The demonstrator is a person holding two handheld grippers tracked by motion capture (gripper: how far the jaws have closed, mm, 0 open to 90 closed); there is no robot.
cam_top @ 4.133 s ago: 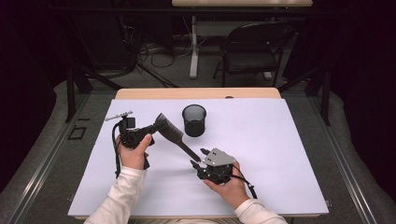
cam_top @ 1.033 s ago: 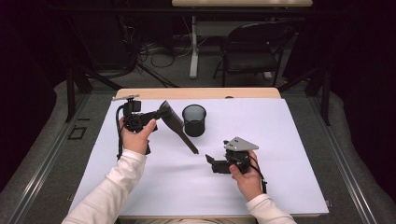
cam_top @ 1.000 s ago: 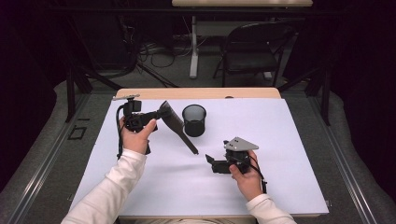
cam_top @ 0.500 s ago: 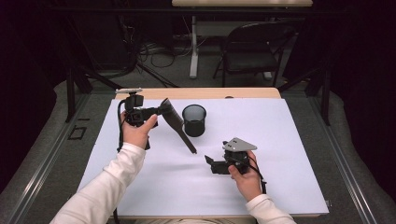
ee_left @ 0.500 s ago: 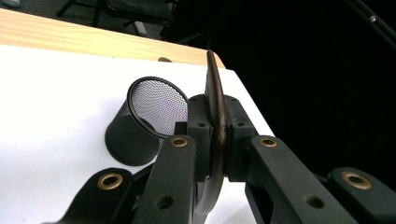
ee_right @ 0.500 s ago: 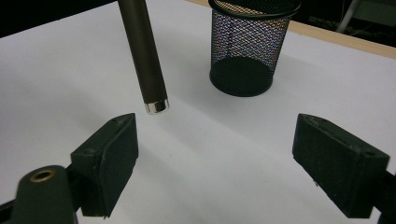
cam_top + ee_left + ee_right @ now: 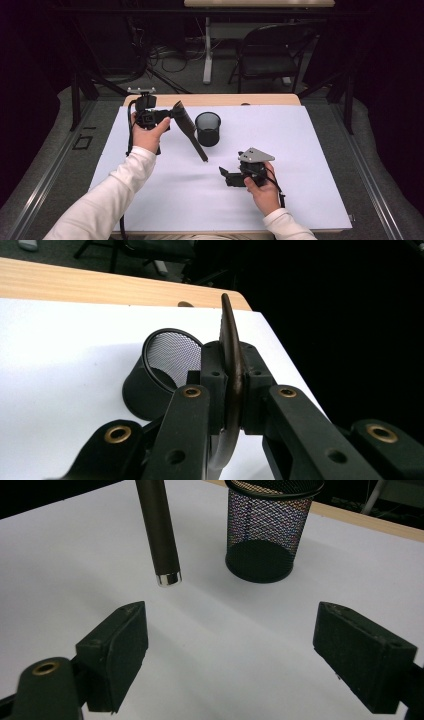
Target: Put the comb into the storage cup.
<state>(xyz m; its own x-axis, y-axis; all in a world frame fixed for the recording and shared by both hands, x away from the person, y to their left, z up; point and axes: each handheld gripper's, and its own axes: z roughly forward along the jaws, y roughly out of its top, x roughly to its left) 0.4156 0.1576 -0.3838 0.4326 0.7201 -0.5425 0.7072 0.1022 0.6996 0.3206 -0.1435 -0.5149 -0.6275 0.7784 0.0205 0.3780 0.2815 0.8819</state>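
My left gripper (image 7: 169, 116) is raised over the far left of the white sheet, shut on the flat blade of a dark spatula (image 7: 190, 131). The spatula's long handle slants down to the right, and its tip hangs just above the sheet beside a black mesh cup (image 7: 207, 128). In the left gripper view the jaws pinch the thin blade (image 7: 231, 365) edge-on, with the cup (image 7: 160, 365) just behind. My right gripper (image 7: 224, 175) rests low at the middle right, open and holding nothing. In the right gripper view the handle's metal-capped end (image 7: 162, 540) and the cup (image 7: 260, 535) lie ahead of the gripper (image 7: 230, 652).
A white sheet (image 7: 310, 165) covers the table, and a strip of bare wood (image 7: 260, 100) shows along the far edge. A dark chair (image 7: 270, 52) and a table leg stand on the floor beyond. Both forearms come in from the near edge.
The left hand has lifted the spatula and carried it slightly toward the far edge, raising the handle's tip. The right gripper, which was at the handle's end four seconds ago, stays still and apart.
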